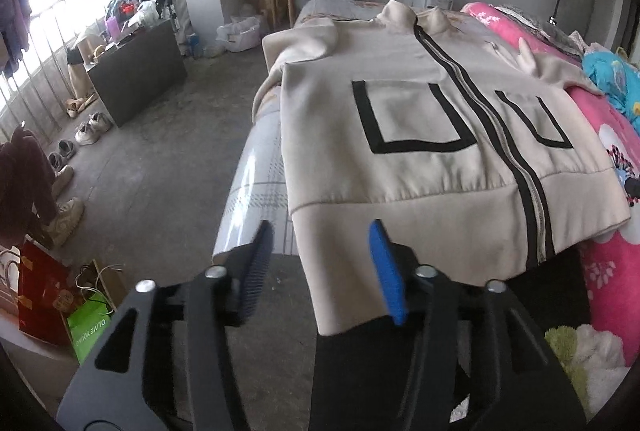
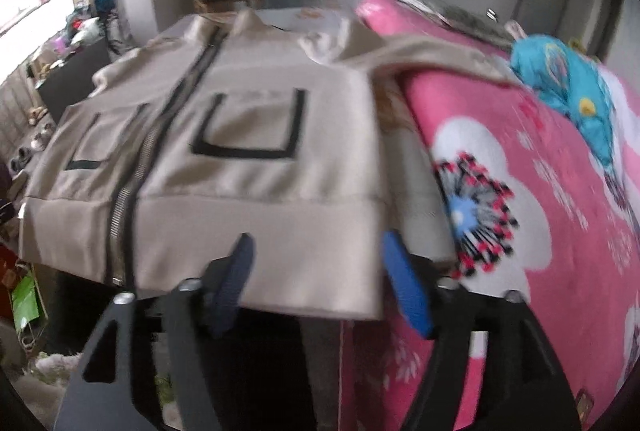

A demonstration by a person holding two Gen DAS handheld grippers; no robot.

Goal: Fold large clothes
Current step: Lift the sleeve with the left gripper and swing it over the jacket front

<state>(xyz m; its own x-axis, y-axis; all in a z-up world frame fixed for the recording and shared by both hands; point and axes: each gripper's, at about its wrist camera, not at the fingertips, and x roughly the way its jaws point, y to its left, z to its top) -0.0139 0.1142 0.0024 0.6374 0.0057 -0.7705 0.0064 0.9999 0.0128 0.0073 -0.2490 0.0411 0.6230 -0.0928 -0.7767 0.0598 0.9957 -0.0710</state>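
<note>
Both claws stand released at the near edge of the bed: left claw (image 1: 320,267) and right claw (image 2: 320,283) each with parted blue pads and nothing pinched between them. Beyond them the beige zip-front jacket with black-trimmed pockets (image 1: 420,119) lies spread face up on the pink floral bedcover (image 2: 520,191), hem overhanging the edge. Its zip axis runs away toward the collar. Sleeves lie outspread, so folding seems barely begun.

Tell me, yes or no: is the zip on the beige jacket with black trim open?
No: the beige jacket with black trim lies flat on the bed with its zip closed from collar to hem.
</note>
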